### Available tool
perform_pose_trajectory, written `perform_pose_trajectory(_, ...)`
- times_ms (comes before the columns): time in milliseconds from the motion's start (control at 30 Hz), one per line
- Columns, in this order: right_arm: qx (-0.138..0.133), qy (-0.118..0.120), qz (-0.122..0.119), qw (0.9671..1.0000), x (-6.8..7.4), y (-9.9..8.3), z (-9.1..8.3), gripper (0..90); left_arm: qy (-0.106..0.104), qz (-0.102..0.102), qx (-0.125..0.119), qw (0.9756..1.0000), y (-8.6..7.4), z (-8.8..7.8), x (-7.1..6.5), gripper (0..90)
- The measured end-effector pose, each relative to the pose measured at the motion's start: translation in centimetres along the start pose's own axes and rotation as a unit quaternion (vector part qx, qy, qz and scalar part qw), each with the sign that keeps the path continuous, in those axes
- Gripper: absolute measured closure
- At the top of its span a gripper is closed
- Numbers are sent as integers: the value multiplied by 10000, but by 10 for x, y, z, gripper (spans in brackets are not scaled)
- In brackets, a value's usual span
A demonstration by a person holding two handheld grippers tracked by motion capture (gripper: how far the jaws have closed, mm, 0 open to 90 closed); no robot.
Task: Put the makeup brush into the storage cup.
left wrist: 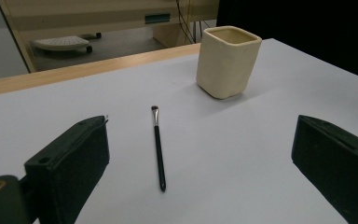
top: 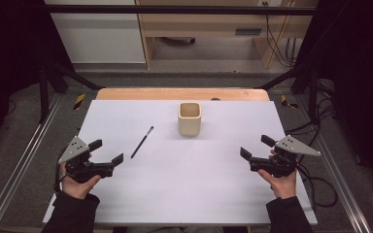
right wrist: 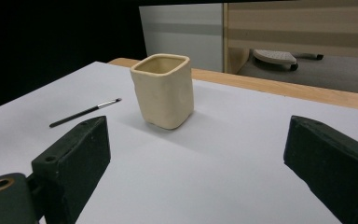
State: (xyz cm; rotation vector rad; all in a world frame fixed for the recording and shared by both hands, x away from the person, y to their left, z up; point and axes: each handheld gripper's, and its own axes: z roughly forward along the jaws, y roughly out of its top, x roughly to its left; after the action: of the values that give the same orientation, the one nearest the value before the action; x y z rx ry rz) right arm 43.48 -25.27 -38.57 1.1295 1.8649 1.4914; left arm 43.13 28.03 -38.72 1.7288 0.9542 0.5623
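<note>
White table sheet (top: 184, 184), cream square cup (top: 190, 119) at twelve o'clock, thin brush (top: 142, 142), perhaps makeup, at ten, left gripper (top: 108, 151) and right gripper (top: 254, 147) wide open, empty.

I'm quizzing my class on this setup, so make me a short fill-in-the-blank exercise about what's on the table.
1. The brush lies flat on the white sheet, nearer the ____ tool.
2. The cream cup stands ____, its mouth facing up.
3. Both tools have their jaws ____, with nothing between them.
4. The cup and the brush are ____, not touching.

Missing words: left; upright; open; apart
</note>
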Motion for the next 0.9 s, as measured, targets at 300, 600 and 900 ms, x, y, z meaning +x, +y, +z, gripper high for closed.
perform_pose_trajectory(300, -24, -8, -6, 10000, 1, 0, 0, 75, 2, 3, 70, 10000, 1, 7, -1, 40)
perform_pose_trajectory(600, -28, 37, -3, 10000, 2, 0, 1, 74, -7, 54, 150, 9999, 5, 18, 0, 47)
perform_pose_trajectory(900, 49, 8, -79, 10000, 3, 0, 2, 70, 4, 76, 287, 9996, 13, 34, 5, 51)
